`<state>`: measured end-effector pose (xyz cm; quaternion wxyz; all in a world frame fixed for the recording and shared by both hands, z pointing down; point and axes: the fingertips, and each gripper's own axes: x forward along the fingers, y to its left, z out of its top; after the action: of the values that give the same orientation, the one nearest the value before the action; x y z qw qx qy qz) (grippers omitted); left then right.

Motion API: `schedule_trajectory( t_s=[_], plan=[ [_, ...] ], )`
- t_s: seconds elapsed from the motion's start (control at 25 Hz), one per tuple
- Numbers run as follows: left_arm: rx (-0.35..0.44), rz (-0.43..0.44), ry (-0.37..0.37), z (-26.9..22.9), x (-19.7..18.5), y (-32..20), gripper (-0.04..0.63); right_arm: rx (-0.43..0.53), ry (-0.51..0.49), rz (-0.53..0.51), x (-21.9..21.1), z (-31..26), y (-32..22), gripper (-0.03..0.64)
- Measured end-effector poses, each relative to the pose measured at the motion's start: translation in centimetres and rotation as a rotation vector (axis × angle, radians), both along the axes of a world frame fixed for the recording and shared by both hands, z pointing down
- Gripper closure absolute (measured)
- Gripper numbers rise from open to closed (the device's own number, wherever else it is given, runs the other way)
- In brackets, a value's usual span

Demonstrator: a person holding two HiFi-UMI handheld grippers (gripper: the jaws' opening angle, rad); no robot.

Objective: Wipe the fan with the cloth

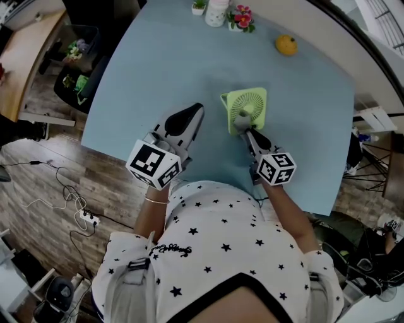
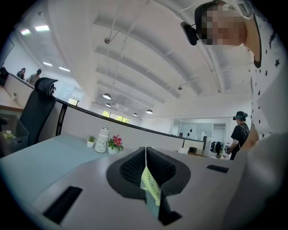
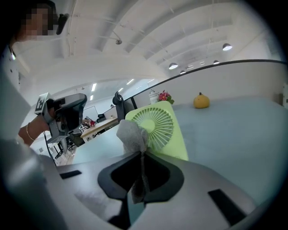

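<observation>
Holding the left gripper (image 1: 196, 110) with jaws pressed together on nothing, and pinching a crumpled grey cloth (image 3: 132, 132) in the right gripper (image 3: 142, 155) against the round, ribbed grille of a square lime-green plastic fan (image 1: 249, 103), its face tilted toward that gripper as only its own view shows, mid-way across a smooth pale-blue table (image 1: 309, 132).

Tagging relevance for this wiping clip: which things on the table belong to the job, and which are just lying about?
Job: green fan; grey cloth, pinched in the right gripper at the fan's near edge.

Lying about: yellow fruit; white jar; red flowers; small green plant, all at the far edge of the table.
</observation>
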<state>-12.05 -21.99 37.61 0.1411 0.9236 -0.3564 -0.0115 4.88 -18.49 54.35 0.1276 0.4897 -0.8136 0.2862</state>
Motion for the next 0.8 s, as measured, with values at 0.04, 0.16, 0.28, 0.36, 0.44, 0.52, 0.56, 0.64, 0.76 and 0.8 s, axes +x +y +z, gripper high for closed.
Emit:
schedule_trajectory(
  t_s=[0.04, 0.16, 0.28, 0.36, 0.44, 0.52, 0.56, 0.64, 0.76, 0.8],
  plan=[
    [0.0, -0.001, -0.001, 0.0, 0.0, 0.0, 0.563, -0.001, 0.0, 0.021, 0.7, 0.1, -0.1, 0.592],
    [0.0, -0.001, -0.002, 0.1, -0.1, 0.0, 0.563, -0.011, -0.02, 0.107, 3.1, 0.4, -0.3, 0.592],
    [0.001, -0.001, -0.002, 0.1, -0.2, 0.0, 0.563, -0.026, -0.032, 0.193, 5.3, 0.7, -0.5, 0.592],
    [0.001, 0.001, -0.002, 0.0, -0.2, 0.0, 0.563, -0.036, -0.037, 0.235, 6.6, 1.0, -0.5, 0.592],
    [0.002, 0.002, -0.004, 0.1, -0.1, 0.0, 0.563, -0.043, -0.043, 0.265, 7.4, 1.3, -0.4, 0.592],
    [0.003, 0.001, -0.006, 0.1, -0.1, 0.1, 0.563, -0.045, -0.045, 0.279, 7.8, 1.5, -0.4, 0.592],
    [0.004, 0.001, -0.007, 0.1, -0.1, 0.1, 0.563, -0.045, -0.046, 0.281, 7.9, 1.5, -0.4, 0.592],
    [0.005, 0.0, -0.009, 0.1, -0.1, 0.0, 0.563, -0.045, -0.051, 0.284, 7.8, 1.6, -0.5, 0.592],
    [0.01, 0.001, -0.013, 0.0, -0.3, 0.0, 0.563, -0.03, -0.08, 0.299, 7.6, 0.9, -0.7, 0.592],
    [0.011, 0.002, -0.014, 0.0, -0.4, 0.0, 0.563, -0.017, -0.096, 0.308, 7.5, 0.3, -0.8, 0.592]
  ],
)
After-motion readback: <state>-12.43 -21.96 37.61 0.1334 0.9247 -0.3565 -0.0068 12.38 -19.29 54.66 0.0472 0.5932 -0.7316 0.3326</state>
